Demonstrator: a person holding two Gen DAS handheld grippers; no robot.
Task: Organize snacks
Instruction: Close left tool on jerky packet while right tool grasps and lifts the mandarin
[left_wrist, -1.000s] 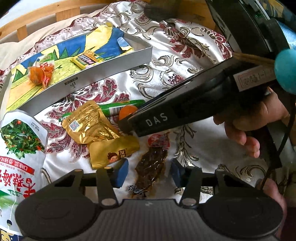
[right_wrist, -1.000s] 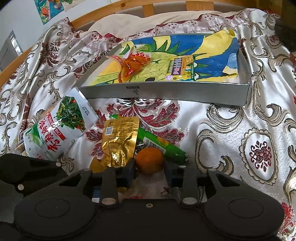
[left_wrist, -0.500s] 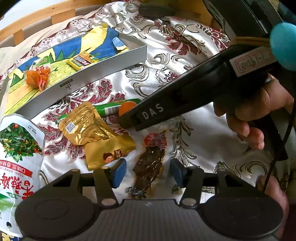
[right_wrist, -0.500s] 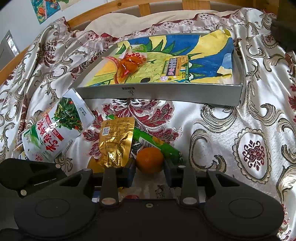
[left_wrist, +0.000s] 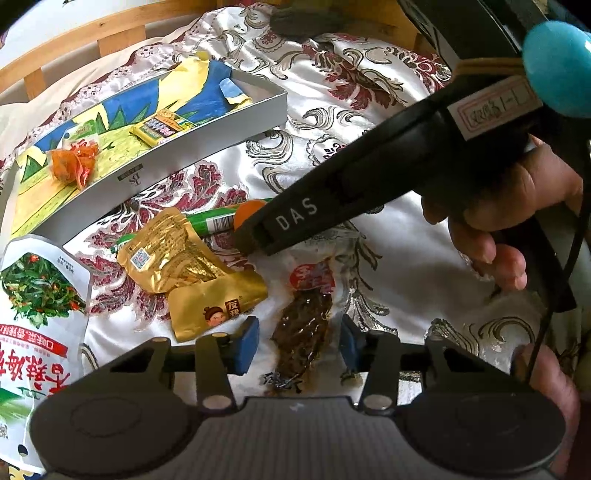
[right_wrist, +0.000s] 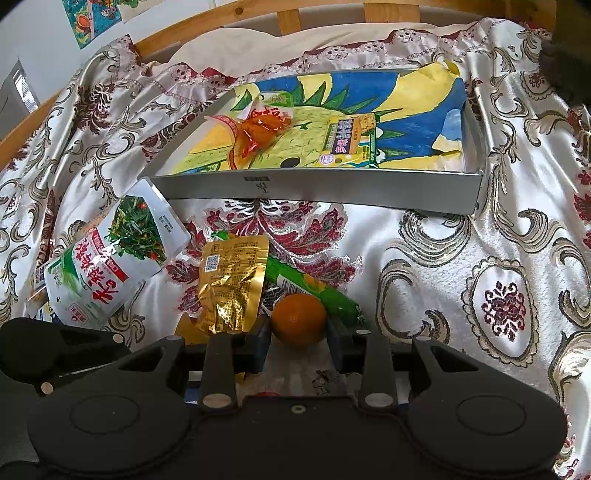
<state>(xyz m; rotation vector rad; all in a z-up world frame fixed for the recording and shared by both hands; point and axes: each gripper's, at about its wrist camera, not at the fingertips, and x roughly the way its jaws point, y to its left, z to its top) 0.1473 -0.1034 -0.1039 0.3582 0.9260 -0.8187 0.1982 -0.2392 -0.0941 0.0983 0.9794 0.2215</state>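
Left wrist view: the left gripper (left_wrist: 298, 341) straddles a dark snack strip (left_wrist: 303, 332) on the cloth, jaws closing, pads not yet touching it. The right gripper's black arm (left_wrist: 332, 206) reads "DAS". Right wrist view: the right gripper (right_wrist: 298, 338) is clamped on an orange (right_wrist: 299, 319), near the grey tray (right_wrist: 314, 190).

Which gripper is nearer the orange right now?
Right. The right gripper has the orange between its fingers, pads against its sides. The left gripper is closing over the brown snack packet, with the orange beyond it.
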